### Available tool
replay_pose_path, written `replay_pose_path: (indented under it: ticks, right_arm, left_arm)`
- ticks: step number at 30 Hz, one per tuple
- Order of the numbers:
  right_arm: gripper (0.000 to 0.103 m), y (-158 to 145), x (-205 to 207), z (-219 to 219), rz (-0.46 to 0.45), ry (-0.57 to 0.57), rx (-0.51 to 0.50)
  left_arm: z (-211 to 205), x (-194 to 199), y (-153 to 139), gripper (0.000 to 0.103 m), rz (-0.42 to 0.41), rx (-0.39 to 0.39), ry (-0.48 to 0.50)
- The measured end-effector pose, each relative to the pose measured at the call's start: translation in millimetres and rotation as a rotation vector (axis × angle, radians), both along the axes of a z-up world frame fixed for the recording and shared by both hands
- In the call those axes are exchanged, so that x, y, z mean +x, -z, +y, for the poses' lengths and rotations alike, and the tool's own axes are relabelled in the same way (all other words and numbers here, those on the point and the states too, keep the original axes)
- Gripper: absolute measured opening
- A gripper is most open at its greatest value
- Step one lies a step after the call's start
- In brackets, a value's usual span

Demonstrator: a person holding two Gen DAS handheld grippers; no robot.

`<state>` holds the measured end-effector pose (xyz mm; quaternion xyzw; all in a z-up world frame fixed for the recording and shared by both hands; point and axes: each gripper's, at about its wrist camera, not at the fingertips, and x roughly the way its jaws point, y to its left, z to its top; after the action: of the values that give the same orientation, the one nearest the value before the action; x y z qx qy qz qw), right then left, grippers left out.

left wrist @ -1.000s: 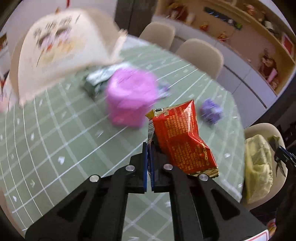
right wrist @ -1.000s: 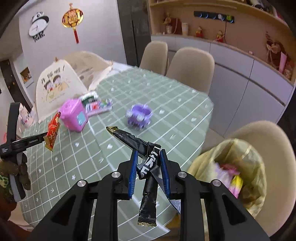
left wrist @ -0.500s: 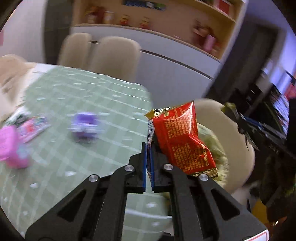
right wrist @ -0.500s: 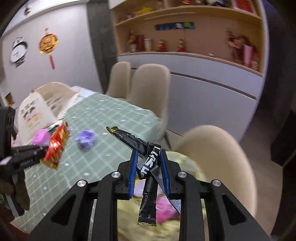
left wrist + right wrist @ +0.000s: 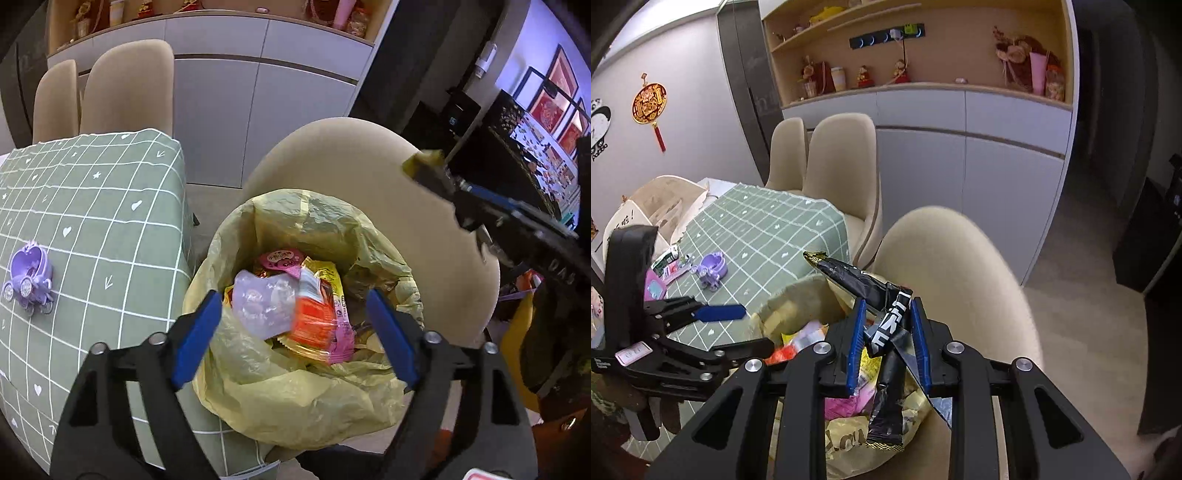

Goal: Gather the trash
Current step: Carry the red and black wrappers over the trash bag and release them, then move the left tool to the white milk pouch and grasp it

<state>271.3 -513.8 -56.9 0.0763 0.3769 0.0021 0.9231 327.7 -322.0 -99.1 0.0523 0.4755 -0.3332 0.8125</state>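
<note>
Fingers of our left gripper [image 5: 295, 328] are spreading apart with nothing between them; a second ago we were pinching the red snack packet [image 5: 314, 321] over the tabletop [image 5: 92, 206], and now it is lying inside the yellow trash bag [image 5: 314, 391] directly beneath the gripper. Our right gripper [image 5: 888, 343] is clenching the black wrapper [image 5: 886, 332] exactly as before, hanging just over the bag's rim. Further off, the bag is sitting on a beige chair [image 5: 351, 158], and a purple carriage toy [image 5: 27, 280] is resting on the green checked tabletop.
</note>
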Motion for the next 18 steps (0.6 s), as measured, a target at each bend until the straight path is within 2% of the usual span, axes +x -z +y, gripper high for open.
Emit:
replay_pose_path:
  ticks: [3,9,11,13,15,18]
  right_arm:
    - [0.024,21,10,10,0.049,-0.032,0.046]
    - [0.025,67,35,54,0.166,-0.145,0.129]
    - [0.025,91,47,69,0.239,-0.175,0.128]
    - [0.025,118,59,78,0.345,-0.17,0.106]
    - [0.025,134,62,80,0.402,-0.161,0.114]
    - [0.025,139,60,79,0.415,-0.147,0.118]
  left_arm:
    - [15,-1,-2,0.084,0.003,-0.003,-0.045]
    - [71,-6,-12,0.085,-0.023,0.024,-0.218]
    - [90,-10,-17,0.085,-0.038,0.04,-0.27]
    - [106,-13,-21,0.085,-0.047,0.047,-0.304]
    - [119,-18,-24,0.085,-0.058,0.051,-0.329]
    - [135,-26,-29,0.085,-0.073,0.051,-0.361]
